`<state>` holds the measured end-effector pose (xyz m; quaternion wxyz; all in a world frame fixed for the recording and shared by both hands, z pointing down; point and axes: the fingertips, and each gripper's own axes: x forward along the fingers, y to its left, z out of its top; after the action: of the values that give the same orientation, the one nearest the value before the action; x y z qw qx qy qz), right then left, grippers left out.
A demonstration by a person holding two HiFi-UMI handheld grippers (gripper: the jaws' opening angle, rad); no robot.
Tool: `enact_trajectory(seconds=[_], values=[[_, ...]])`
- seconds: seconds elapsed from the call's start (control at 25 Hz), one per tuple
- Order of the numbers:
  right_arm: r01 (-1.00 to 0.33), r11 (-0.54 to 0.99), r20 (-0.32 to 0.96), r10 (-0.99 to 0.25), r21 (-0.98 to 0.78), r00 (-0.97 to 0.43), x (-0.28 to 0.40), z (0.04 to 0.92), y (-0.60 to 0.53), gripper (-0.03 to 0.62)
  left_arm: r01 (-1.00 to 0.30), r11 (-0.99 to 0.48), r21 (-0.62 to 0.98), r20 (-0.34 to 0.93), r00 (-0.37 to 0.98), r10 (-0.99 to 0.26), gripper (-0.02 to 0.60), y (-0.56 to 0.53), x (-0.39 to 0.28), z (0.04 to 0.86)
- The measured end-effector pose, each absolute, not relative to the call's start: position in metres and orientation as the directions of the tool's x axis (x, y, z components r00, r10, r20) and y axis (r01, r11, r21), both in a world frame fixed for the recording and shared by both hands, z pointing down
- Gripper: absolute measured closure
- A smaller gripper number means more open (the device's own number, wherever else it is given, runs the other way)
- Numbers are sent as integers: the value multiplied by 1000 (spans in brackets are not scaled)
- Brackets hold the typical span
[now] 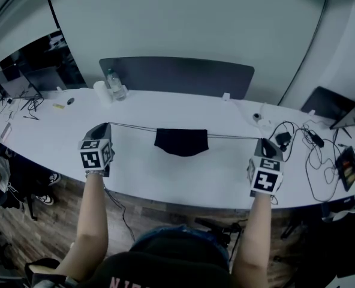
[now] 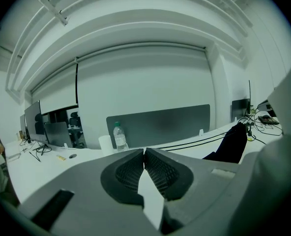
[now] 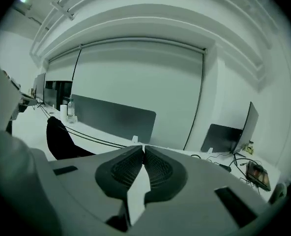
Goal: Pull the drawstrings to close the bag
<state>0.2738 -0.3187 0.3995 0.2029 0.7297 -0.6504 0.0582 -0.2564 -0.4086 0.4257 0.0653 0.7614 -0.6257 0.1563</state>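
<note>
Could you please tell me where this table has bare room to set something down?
Bare: the table in front of the bag, between the left claw and the right claw; the strip between drawstrings and divider. Crowded: cables at right, bottle and cup back left.

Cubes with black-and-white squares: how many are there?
2. One cube rides on the left gripper, left of the bag; the other cube rides on the right gripper, right of it. None seems hidden.
</note>
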Motion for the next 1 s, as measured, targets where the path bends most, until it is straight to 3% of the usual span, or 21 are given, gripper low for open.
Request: enact_trajectory(seconds=[1.0], values=[[-986,49,118,-993,160,-31,185,321,-346,588,-963,-270,-20,1,270,-963,568,-404,-185,322]])
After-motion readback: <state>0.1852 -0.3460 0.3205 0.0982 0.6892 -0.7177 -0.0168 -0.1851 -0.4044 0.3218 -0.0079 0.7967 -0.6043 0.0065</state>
